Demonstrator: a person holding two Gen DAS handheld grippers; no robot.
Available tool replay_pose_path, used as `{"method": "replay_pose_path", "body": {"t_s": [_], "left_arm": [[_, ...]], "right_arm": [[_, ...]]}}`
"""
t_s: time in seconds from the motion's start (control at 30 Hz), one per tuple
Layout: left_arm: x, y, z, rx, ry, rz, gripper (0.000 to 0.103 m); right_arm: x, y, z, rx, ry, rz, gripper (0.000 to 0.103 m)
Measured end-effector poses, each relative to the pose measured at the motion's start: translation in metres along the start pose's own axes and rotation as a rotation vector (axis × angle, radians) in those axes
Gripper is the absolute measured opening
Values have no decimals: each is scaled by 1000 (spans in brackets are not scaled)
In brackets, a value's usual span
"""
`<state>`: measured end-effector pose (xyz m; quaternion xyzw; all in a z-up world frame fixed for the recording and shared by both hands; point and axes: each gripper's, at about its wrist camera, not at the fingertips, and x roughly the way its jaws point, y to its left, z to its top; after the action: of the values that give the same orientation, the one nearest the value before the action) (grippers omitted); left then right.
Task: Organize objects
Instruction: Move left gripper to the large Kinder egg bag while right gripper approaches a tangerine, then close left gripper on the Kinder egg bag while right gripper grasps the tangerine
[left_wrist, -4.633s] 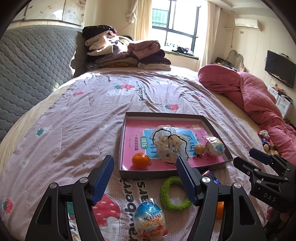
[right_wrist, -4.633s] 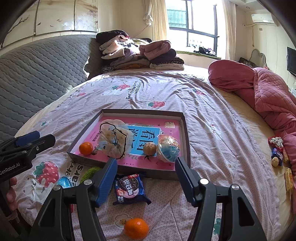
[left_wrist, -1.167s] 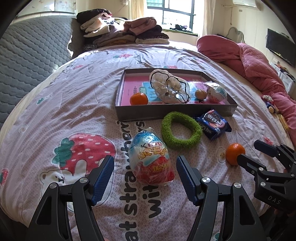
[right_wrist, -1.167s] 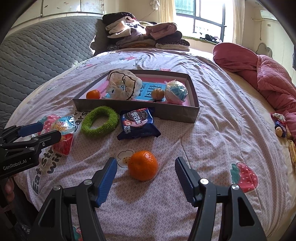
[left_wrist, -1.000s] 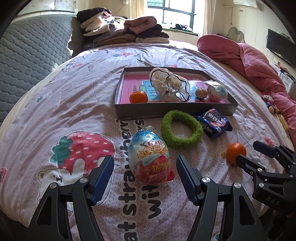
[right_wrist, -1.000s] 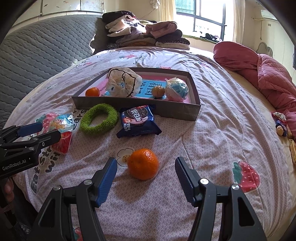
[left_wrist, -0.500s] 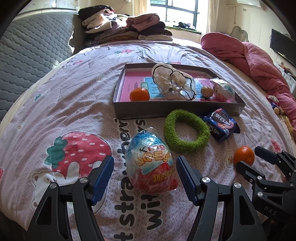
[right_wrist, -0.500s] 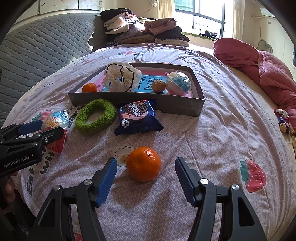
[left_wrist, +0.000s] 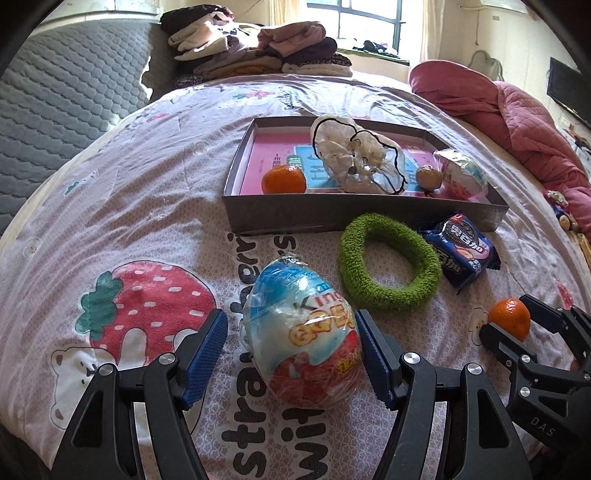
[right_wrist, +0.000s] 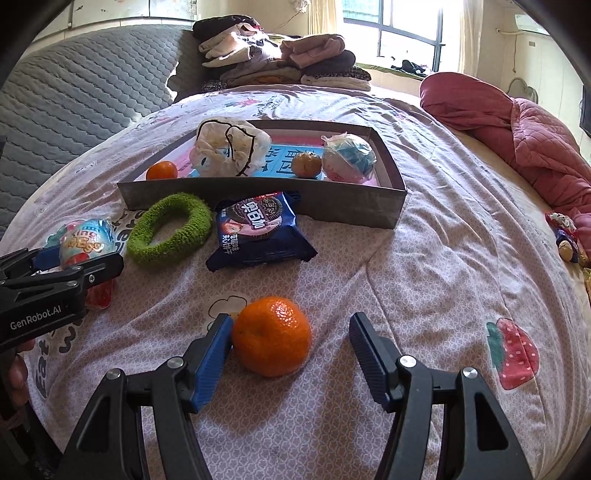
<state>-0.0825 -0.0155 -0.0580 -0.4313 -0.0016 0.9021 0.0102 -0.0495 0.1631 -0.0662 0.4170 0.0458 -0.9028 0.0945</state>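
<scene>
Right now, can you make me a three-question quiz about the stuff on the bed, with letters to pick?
1. Where is the green ring?
A in the box
B on the bed before the box
C on the clothes pile

2. How many oranges show?
A one
B two
C four

3. The right claw is:
A open around an orange
B shut on the cookie pack
C empty over the box

Answers: B, it lies outside the box; B, one orange in the box, one loose orange; A, a gap shows beside the loose orange.
</scene>
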Motion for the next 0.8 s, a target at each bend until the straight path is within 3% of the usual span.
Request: {"method": "replay_pose_path", "body": {"t_s": [0.17, 0.47, 0.6, 0.8], "left_arm": [[6, 2, 0, -14, 3, 1, 71], [10, 6, 1, -34, -19, -8, 71], [10, 7, 1, -36, -36, -21, 62], [8, 5, -1, -16, -57, -24, 60]], "right_arm": [[3, 2, -1, -12, -10, -4, 64], [3, 3, -2, -25, -33, 8, 54], [2, 6, -3, -36, -42, 15, 47], [1, 10, -3, -56, -50, 18, 41]]}}
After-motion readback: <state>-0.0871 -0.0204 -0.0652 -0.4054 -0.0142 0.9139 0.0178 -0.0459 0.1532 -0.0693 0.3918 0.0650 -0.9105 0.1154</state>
